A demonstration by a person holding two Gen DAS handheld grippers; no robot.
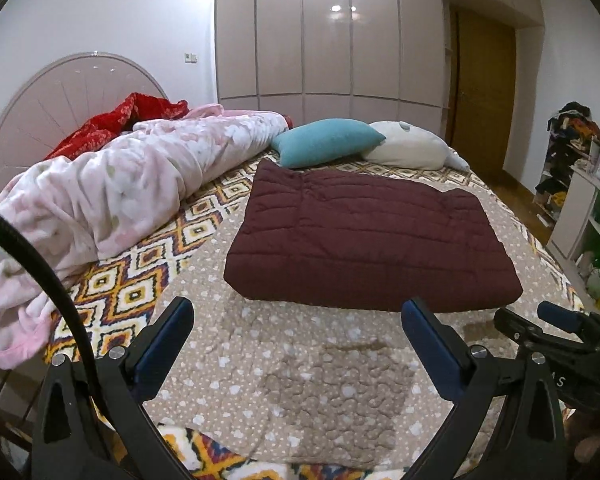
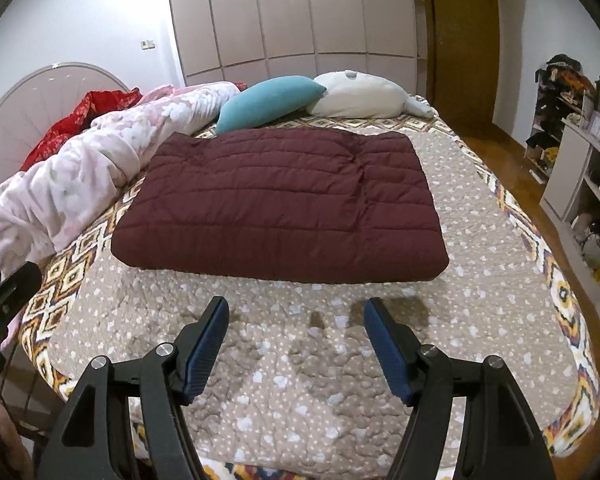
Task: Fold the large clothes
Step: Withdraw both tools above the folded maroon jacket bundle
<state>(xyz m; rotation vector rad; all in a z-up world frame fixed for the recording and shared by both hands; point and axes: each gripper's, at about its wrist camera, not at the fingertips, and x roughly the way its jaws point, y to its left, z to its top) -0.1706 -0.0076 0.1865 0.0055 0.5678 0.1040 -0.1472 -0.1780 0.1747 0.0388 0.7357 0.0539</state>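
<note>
Grippers: two. The left gripper (image 1: 298,320) and the right gripper (image 2: 296,320) each hover above bare quilt with jaws spread and nothing between the blue ribbed pads.
Quilt: one beige bedspread (image 2: 284,384), stitched in puffy cells and dotted with pale hearts; a diamond-patterned border runs along its edges at 3 and 9 o'clock.
Task garment: one maroon quilted jacket (image 2: 280,208), folded to a thick rectangle with horizontal channel stitching, at 12 o'clock just beyond both grippers, flat on the quilt.
Open room: bare quilt between jacket and grippers, and at 2 o'clock to the bed's edge.
Blankets: one pink fleece blanket (image 1: 112,188), bunched at 10 o'clock; one red cloth (image 1: 128,120) behind it.
Pillows: two, one teal pillow (image 2: 268,100) and one white pillow (image 2: 360,96), beyond the jacket.
Wardrobe: one glossy panelled wardrobe (image 1: 328,40), farthest.
</note>
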